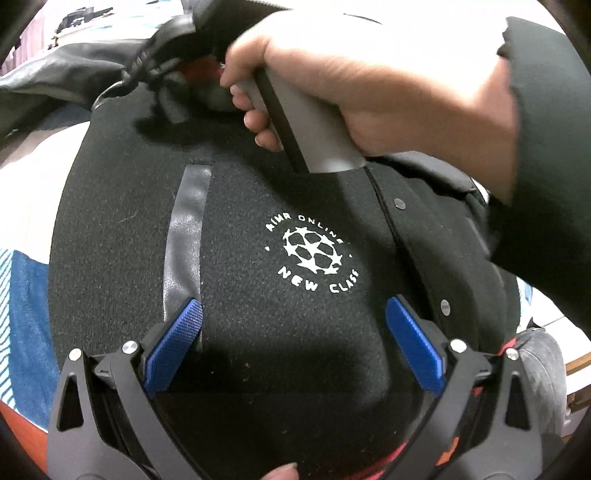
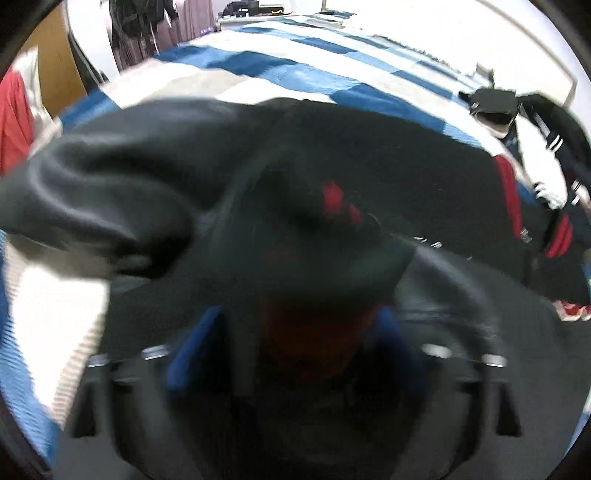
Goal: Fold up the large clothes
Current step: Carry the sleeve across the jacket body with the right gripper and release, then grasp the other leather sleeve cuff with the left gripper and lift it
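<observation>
A black varsity jacket (image 1: 258, 302) with a white star logo and grey leather trim lies front up on the bed. My left gripper (image 1: 293, 314) is open just above its chest, its blue pads (image 1: 173, 343) wide apart. In the left wrist view a hand holds my right gripper's grey handle (image 1: 306, 129) at the jacket's far end, by a leather sleeve (image 1: 74, 70). In the blurred right wrist view my right gripper (image 2: 299, 332) has black and red jacket fabric (image 2: 314, 251) bunched between its blue pads (image 2: 195, 339). The leather sleeve (image 2: 110, 177) hangs to the left.
A blue, white and beige checked bedspread (image 2: 288, 66) covers the bed. Another dark garment with red and white stripes (image 2: 546, 184) lies at the right. Clothes hang at the far wall (image 2: 155, 29). A wooden cabinet (image 2: 48, 66) stands at the left.
</observation>
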Available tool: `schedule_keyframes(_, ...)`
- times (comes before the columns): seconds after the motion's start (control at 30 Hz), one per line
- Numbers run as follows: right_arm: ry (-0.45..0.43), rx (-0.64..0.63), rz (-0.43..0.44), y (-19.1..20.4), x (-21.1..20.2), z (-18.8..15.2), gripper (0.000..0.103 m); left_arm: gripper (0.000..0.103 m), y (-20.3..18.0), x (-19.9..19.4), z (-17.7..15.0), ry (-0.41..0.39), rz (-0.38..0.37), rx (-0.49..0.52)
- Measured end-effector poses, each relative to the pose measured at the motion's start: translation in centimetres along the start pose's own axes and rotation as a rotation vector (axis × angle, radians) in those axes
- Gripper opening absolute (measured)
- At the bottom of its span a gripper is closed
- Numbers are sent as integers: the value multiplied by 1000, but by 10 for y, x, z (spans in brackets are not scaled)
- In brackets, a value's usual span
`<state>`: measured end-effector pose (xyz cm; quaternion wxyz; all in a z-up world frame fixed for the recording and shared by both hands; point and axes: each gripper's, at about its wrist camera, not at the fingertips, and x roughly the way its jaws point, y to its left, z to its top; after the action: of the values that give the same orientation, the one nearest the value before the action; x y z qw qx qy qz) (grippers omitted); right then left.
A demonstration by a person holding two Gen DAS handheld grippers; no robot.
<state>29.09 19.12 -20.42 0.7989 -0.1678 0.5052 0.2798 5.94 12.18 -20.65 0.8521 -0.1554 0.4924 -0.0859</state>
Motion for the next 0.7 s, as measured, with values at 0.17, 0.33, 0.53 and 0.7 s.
schedule_keyframes(0.17,-102,70,195,-2,-55,-18,98,97,4,-8,-3,-27,-42,-50)
schedule_keyframes(0.33,-143,222,279,-37,-104,-58,98,97,9,-12,-4,-14,-79,-64)
schedule_keyframes(0.53,-174,328,143,-117,-166,-145,99,97,28,-13,3,22,-102,-173)
schedule_keyframes(0.7,-152,395,100,-158,-193,-245,99,97,7,-3,2,47,-4,-78)
